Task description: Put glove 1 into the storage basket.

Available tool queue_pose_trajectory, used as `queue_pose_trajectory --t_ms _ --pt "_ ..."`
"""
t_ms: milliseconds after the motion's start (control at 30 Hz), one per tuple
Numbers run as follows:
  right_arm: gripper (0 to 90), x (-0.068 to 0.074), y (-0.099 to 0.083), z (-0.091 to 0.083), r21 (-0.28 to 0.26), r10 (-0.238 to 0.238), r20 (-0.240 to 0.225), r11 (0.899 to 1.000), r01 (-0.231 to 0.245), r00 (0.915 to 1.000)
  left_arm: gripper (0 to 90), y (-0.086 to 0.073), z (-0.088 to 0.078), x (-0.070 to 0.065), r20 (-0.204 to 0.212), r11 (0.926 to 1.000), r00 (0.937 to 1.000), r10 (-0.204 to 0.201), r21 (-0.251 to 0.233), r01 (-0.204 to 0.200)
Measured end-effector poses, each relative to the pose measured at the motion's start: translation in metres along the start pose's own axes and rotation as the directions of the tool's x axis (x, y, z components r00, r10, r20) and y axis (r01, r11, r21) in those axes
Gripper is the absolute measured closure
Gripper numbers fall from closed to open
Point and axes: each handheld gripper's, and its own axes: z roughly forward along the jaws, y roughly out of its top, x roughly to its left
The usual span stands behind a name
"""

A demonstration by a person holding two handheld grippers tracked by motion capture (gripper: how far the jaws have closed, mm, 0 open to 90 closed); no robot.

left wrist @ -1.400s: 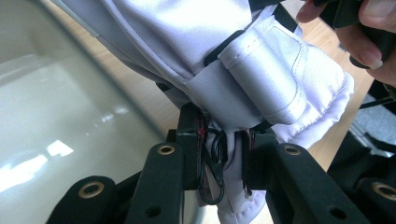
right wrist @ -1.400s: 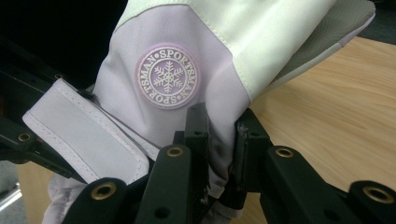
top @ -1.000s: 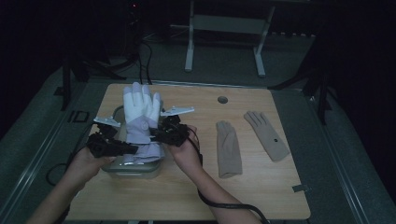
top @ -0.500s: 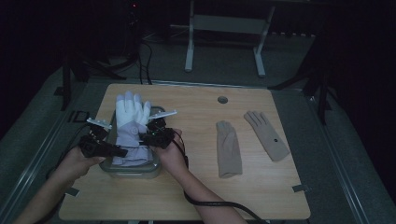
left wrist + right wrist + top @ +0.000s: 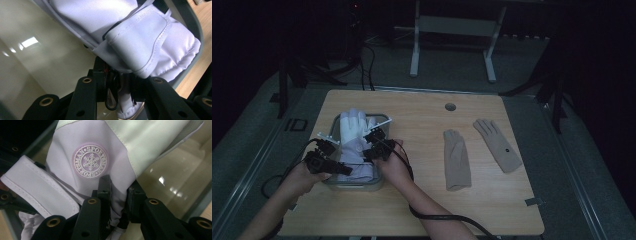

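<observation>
My left gripper [image 5: 343, 169] pinches the white glove's [image 5: 354, 135] cuff | my right gripper [image 5: 371, 141] clamps it beside | clear bin [image 5: 357, 182] beneath both

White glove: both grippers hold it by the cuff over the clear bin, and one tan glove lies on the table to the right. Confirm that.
Not one but two tan gloves lie on the table, as the high view shows. The rest stands: the left gripper and right gripper both clamp the white glove at its cuff over the clear bin.
</observation>
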Motion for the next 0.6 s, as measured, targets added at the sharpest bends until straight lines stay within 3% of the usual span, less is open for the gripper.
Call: queue_pose_trajectory --t_ms 133,200,300,367,400,433,467,567,600 --pt "74.4 -0.006 -0.002 0.006 0.081 0.0 0.014 0.997 -0.001 0.9999 71.0 0.002 0.011 -0.002 -0.014 0.9995 0.9999 -0.004 0.031 0.004" --pt "73.8 -0.01 -0.003 0.01 0.101 0.008 0.012 0.995 -0.009 0.9999 70.5 0.003 0.016 -0.003 -0.025 0.9988 0.9997 -0.002 0.049 0.003" --pt "70.2 -0.007 -0.003 0.011 0.102 -0.017 0.027 0.995 0.014 0.9995 66.6 0.002 0.015 -0.004 -0.029 0.9991 0.9996 0.002 0.043 0.0" --pt "66.5 -0.006 -0.001 0.011 0.106 -0.029 0.033 0.994 0.026 0.999 61.7 0.001 0.015 -0.008 -0.054 0.9994 0.9985 0.012 0.032 -0.011" --pt "61.9 -0.005 0.0 0.011 0.109 -0.051 0.047 0.993 0.045 0.9976 52.6 0.001 0.014 -0.011 -0.082 0.9995 0.9964 0.023 0.025 -0.021" --pt "61.9 -0.005 0.0 0.011 0.109 -0.051 0.047 0.993 0.045 0.9976 52.6 0.0 0.013 -0.013 -0.12 0.9991 0.9918 0.042 0.017 -0.04" --pt "58.6 -0.004 0.001 0.011 0.107 -0.061 0.051 0.993 0.056 0.9968 46.8 -0.001 0.011 -0.014 -0.138 0.9994 0.9898 0.034 0.0 -0.035" --pt "44.1 -0.001 0.004 0.01 0.089 -0.119 0.106 0.99 0.11 0.9872 35.3 -0.002 0.006 -0.012 -0.143 0.9985 0.9897 0.0 -0.055 -0.008" --pt "41.9 -0.001 0.005 0.008 0.085 -0.12 0.092 0.99 0.113 0.9884 30.1 -0.004 0.004 -0.013 -0.128 0.9968 0.9918 0.0 -0.08 -0.011"
